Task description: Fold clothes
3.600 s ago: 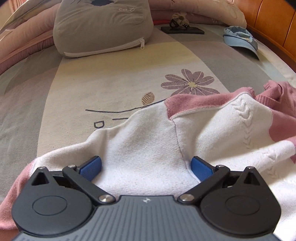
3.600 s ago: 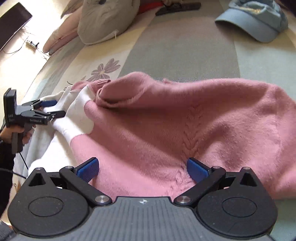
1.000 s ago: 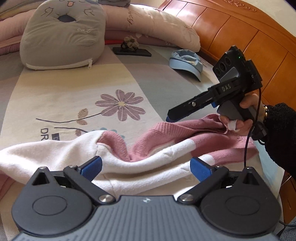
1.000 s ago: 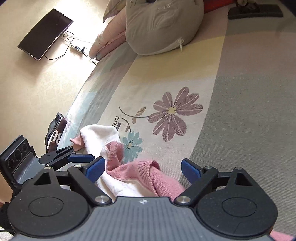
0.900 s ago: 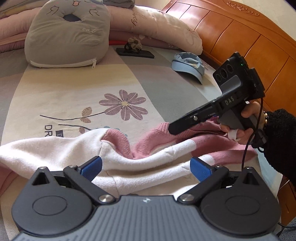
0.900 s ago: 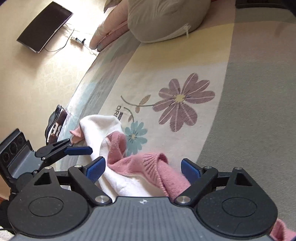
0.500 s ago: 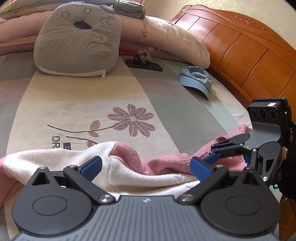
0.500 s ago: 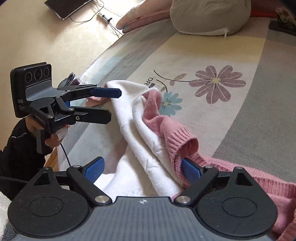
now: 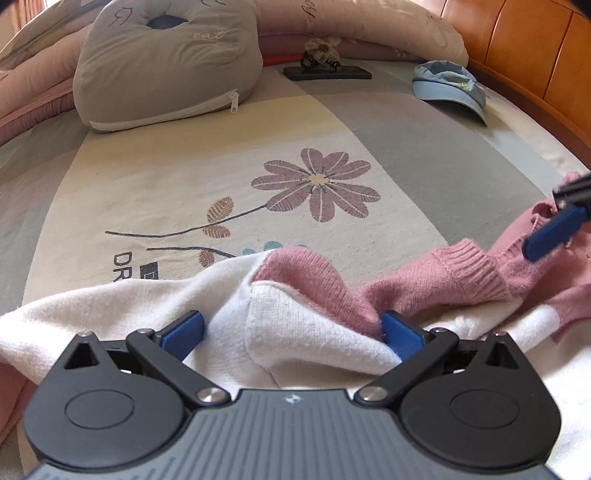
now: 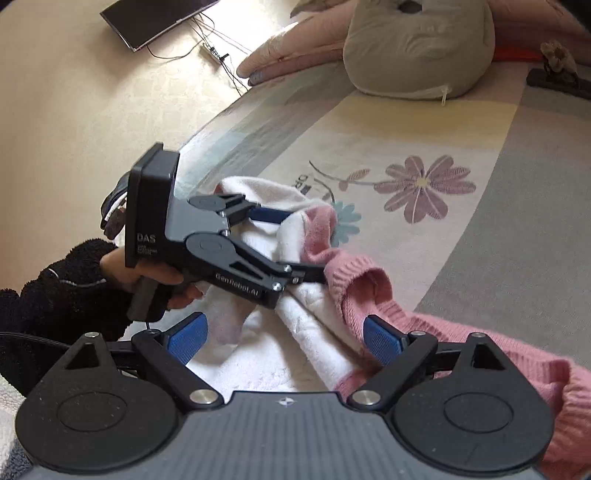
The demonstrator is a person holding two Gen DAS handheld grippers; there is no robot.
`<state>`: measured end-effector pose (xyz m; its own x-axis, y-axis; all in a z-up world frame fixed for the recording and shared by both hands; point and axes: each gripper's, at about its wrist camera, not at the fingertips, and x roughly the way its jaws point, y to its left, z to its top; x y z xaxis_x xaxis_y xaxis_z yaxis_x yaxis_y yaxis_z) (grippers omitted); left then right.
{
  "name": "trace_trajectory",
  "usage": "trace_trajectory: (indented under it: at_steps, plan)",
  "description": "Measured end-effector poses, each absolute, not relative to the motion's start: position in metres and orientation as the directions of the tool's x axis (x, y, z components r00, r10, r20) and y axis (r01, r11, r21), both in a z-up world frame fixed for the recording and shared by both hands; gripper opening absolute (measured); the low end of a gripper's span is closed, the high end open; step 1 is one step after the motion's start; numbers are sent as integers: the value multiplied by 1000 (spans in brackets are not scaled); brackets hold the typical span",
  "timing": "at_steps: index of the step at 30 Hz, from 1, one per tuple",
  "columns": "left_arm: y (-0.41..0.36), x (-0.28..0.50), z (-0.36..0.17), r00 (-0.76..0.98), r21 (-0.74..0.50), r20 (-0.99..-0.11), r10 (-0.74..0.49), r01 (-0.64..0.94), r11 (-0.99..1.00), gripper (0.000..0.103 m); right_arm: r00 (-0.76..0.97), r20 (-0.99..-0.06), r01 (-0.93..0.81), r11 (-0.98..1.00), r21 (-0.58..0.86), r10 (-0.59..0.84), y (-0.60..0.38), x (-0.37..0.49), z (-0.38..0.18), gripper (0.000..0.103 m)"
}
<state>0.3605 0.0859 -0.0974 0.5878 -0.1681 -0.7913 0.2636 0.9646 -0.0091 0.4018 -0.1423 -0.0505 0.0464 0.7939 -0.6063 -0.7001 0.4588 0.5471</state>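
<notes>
A pink and white knit sweater [image 9: 306,325] lies bunched on the bed. My left gripper [image 9: 291,334] is open, and a white fold with a pink edge fills the gap between its blue pads. At the right edge of the left wrist view, one blue finger [image 9: 550,234] of the right gripper rests against the pink ribbed part. In the right wrist view, my right gripper [image 10: 284,339] is open over the sweater [image 10: 369,280], white and pink cloth lying between its fingers. Just ahead, a hand holds the left gripper [image 10: 303,245], whose fingers straddle the white fold.
The flowered bed cover [image 9: 317,184] stretches ahead. At its far end lie a grey cat pillow [image 9: 166,62], a black stand with a hair clip [image 9: 327,72] and a blue cap [image 9: 448,85]. A wooden bed frame [image 9: 524,48] runs on the right. The floor with a dark screen [image 10: 155,18] is on the left.
The two grippers have come closer together over the sweater. My left gripper dropped lower and pushed into the white fold. Both have stayed open.
</notes>
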Motion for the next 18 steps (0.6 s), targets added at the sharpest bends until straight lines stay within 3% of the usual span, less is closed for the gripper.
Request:
trace_trajectory:
  at_steps: [5,10,13,18]
  plan:
    - [87,360,-97,594,-15,-785,-176,265,964,102,49,-602,-658,479,581,797,-137,438,-62,99]
    - [100,352,-85,608,-54,-766,-207,261,964,101,-163,-605,-604,406,686,779,-115,456,-101,102]
    - [112,341,-75,638,-51,-741,-210,258,965,101,-150,-602,-627,395,672,785,-113,449,-95,103]
    - [122,332,-71,653,-29,-734,-187,245,969,101,-129,-456,-620,287,731,881,-124,440,-69,103]
